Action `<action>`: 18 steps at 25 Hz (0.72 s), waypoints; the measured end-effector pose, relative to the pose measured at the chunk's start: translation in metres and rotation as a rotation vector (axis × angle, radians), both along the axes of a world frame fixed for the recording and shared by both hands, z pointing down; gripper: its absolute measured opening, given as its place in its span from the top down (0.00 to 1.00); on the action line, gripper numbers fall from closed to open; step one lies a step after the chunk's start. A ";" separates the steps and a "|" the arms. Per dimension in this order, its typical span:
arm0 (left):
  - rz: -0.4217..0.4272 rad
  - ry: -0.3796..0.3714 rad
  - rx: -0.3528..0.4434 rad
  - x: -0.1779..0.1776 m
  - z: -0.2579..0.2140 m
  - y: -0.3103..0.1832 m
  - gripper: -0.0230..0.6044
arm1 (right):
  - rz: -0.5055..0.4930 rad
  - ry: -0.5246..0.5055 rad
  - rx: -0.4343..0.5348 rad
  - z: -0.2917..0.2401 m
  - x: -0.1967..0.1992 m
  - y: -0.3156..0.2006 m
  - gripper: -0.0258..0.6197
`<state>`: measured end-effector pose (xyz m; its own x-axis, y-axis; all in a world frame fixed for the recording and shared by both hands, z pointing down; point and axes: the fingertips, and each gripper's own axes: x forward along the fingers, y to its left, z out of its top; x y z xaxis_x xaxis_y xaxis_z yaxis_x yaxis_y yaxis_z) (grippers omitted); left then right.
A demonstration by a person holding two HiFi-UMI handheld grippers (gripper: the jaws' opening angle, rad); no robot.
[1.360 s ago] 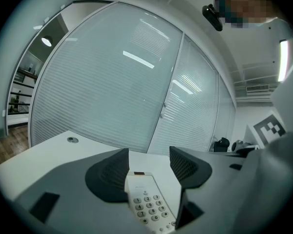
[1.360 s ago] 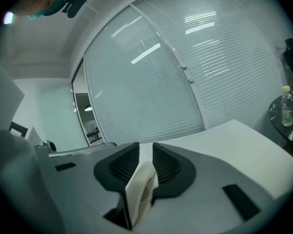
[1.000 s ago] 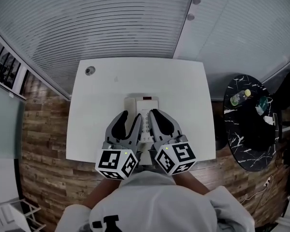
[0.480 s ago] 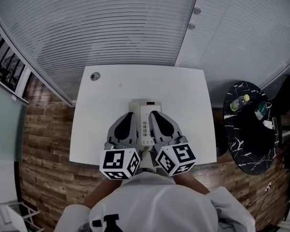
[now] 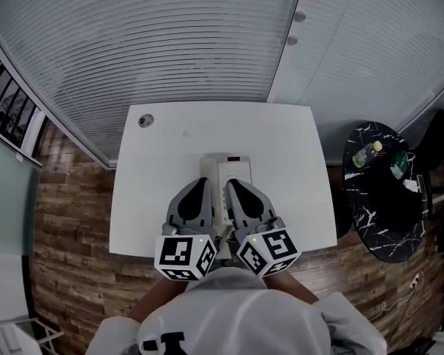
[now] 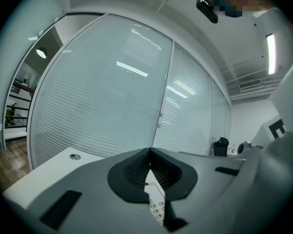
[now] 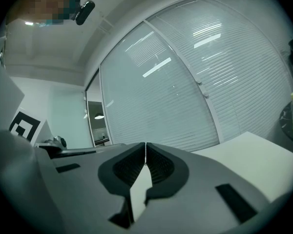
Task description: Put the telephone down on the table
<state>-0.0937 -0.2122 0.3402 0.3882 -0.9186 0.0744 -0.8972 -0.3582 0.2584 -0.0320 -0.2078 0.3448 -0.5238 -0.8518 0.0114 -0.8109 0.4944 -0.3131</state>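
Note:
A white telephone (image 5: 234,167) lies flat on the white table (image 5: 152,198), near the front middle. Both grippers hover side by side over its near half, pointing away from me. My left gripper (image 5: 202,183) has just closed its jaws; they now meet with nothing between them. My right gripper (image 5: 230,183) is also shut and empty. In the left gripper view the pads touch at the left gripper's tip (image 6: 149,152), and the telephone's keypad (image 6: 156,206) shows below through the gap. The right gripper view shows the right gripper's (image 7: 145,146) jaws together over a white surface.
A round cable hole (image 5: 146,120) sits at the table's far left corner. A black marble side table (image 5: 385,198) with a bottle (image 5: 367,152) stands to the right. A glass wall with blinds runs behind the table. Wooden floor lies at the left.
The left gripper's jaws stood apart a second ago and are now together. Both grippers have drawn back slightly toward me over the telephone, which lies unmoved.

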 end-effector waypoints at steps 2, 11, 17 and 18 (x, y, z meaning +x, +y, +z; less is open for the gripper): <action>0.010 0.002 -0.001 0.002 0.001 0.004 0.96 | -0.001 0.007 0.000 0.003 -0.002 0.006 0.91; 0.049 -0.003 0.014 0.016 -0.005 0.017 0.96 | 0.008 -0.001 0.021 -0.005 0.011 0.016 0.91; 0.049 0.002 0.024 0.038 -0.014 0.041 0.96 | 0.000 0.003 0.031 -0.014 0.030 0.041 0.91; 0.051 0.006 0.022 0.043 -0.013 0.048 0.96 | -0.001 0.004 0.029 -0.014 0.036 0.048 0.91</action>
